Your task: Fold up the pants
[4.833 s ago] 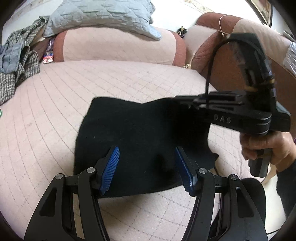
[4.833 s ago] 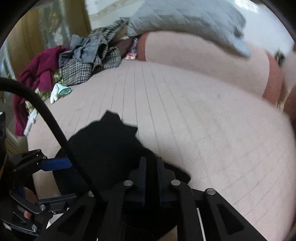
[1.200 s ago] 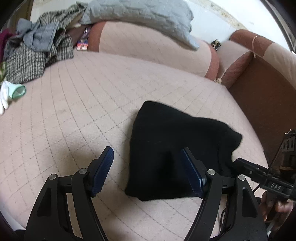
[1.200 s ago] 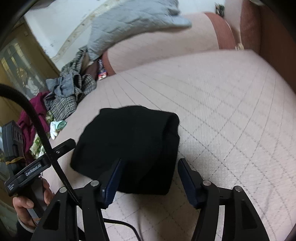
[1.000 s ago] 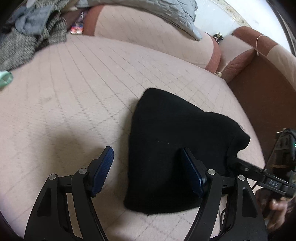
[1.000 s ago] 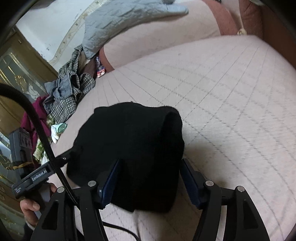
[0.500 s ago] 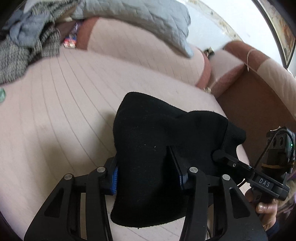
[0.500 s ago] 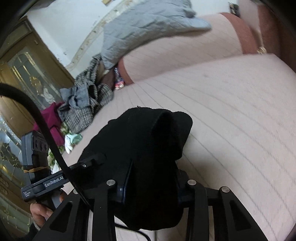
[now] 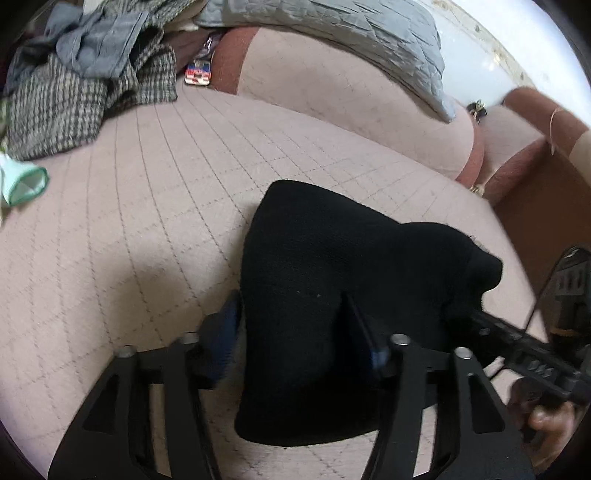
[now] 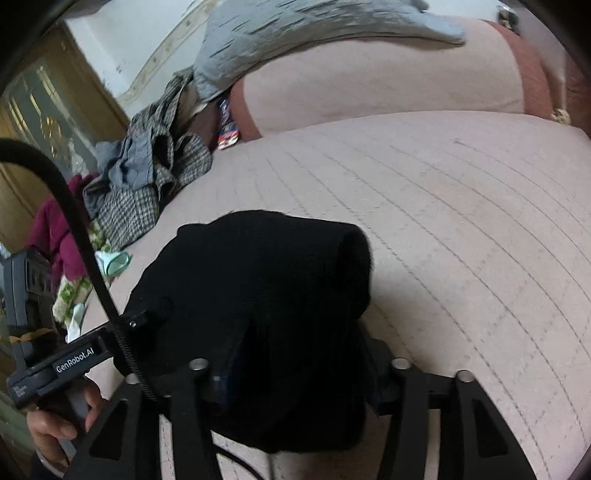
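Black knit fabric filled both views: the folded pants point(image 9: 332, 280) sat as a thick bundle near the front edge of the quilted pink sofa seat point(image 9: 147, 206), and part of the bundle looked raised off the cushion. A second earlier both tools had hovered with their jaws spread on either side of it; now each had closed in. The left gripper point(image 9: 295, 332) had its jaws pinching the near left portion of the pants, blue pads sunk into the cloth. The right gripper point(image 10: 295, 369) had its jaws pinching the opposite end in the same way, one pad hidden by fabric. In the right view the left tool's body reached in against the bundle's far side.

Since the garment had gone from resting untouched to being gripped at two ends and bulging upward, I judged the folding itself largely finished, and this grasp was probably meant for lifting or shifting the bundle. A heap of checked and grey clothes point(image 9: 74, 81) lay well apart at the back, beside a grey quilted pillow point(image 9: 332, 29).
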The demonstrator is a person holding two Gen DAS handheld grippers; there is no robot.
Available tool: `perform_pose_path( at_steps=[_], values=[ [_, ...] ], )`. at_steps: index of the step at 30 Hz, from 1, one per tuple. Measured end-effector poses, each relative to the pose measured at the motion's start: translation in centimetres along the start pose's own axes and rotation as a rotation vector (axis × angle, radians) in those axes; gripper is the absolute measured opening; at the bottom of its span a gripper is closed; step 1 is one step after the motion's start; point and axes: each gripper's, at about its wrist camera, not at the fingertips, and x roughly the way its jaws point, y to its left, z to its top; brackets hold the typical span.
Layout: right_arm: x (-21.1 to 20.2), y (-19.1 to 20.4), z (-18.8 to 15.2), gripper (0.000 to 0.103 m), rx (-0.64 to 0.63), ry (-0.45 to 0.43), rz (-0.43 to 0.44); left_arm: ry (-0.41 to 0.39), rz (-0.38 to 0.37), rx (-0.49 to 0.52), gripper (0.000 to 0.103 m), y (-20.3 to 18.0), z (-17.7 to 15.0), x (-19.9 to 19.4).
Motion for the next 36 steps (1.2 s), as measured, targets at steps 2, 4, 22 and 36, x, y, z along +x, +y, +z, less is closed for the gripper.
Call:
perform_pose_path(
  at_steps=[2,4,22,36],
  values=[
    [-0.7,-0.5,-0.1,0.055,0.015,0.001,-0.012,0.005,0.022,0.008,0.067,-0.2,-0.1,-0.1],
    [-1.7,-0.6,0.1,0.055,0.018,-0.014,-0.047,0.009,0.038,0.003,0.067,-0.2,-0.1,-0.3],
    [-7.0,6.2,-1.6,0.055,-0.155,-0.137,-0.083,-0.075,0.201,0.112,0.067,-3.7,-3.1,-6.6],
    [-9.2,8.2,-3.7,0.055,-0.178,-0.151,-0.068,-0.133,0.196,0.104,0.067,-4.1,-5.1,-10.8]
  ],
)
